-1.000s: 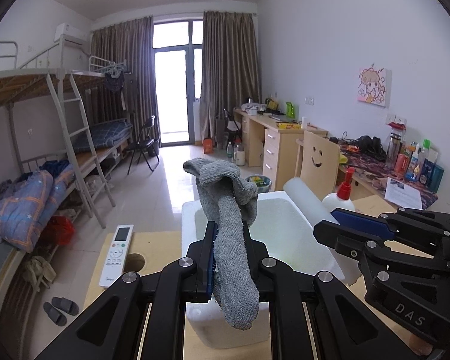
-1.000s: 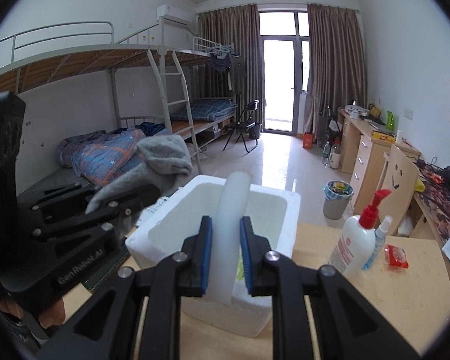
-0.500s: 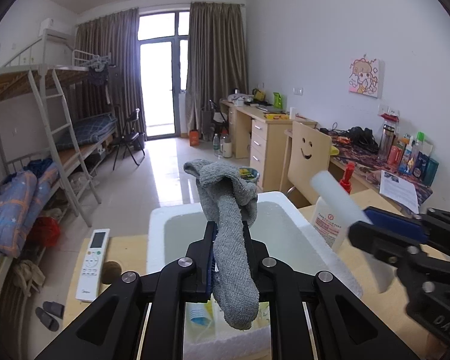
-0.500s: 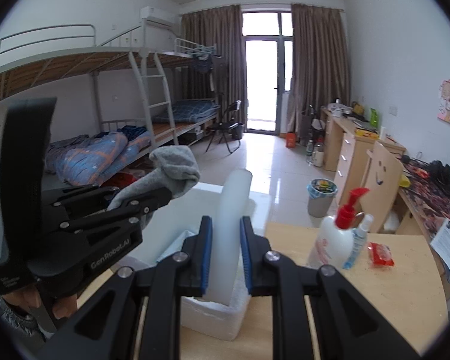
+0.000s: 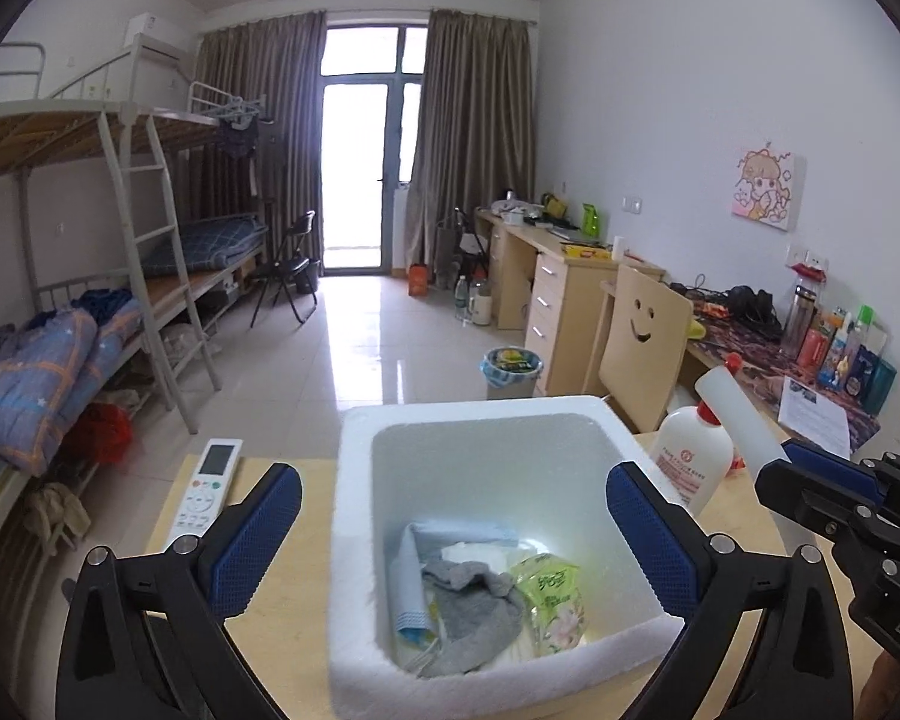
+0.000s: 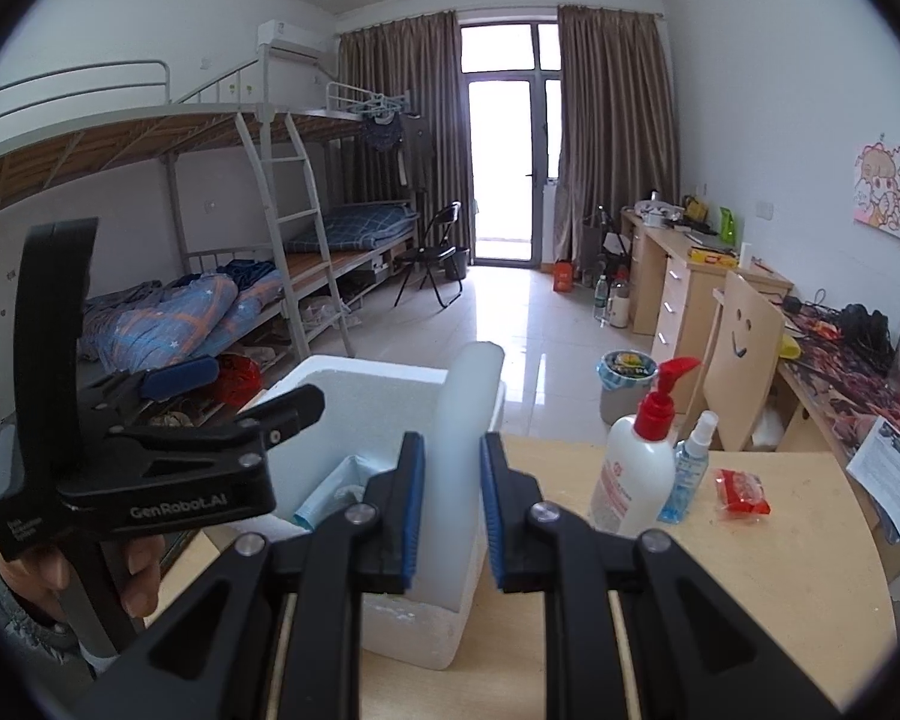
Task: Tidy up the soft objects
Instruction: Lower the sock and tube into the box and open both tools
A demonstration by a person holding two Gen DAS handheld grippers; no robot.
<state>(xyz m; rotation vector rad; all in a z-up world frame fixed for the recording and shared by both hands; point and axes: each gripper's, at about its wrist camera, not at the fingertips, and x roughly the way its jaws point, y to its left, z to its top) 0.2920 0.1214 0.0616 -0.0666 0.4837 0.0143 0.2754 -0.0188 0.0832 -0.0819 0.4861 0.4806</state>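
The left gripper (image 5: 450, 534) hangs with its jaws spread wide over the white foam box (image 5: 354, 450). On the box's floor lies the grey sock (image 5: 471, 615), crumpled against a green packet (image 5: 549, 591) and a blue-edged cloth (image 5: 408, 588). The right gripper (image 6: 450, 510) pinches a pale foam roll (image 6: 462, 444) upright beside the box's right wall. Farther right on the tabletop stands a lotion bottle (image 6: 636, 468); near the left edge lies a remote (image 5: 207, 489).
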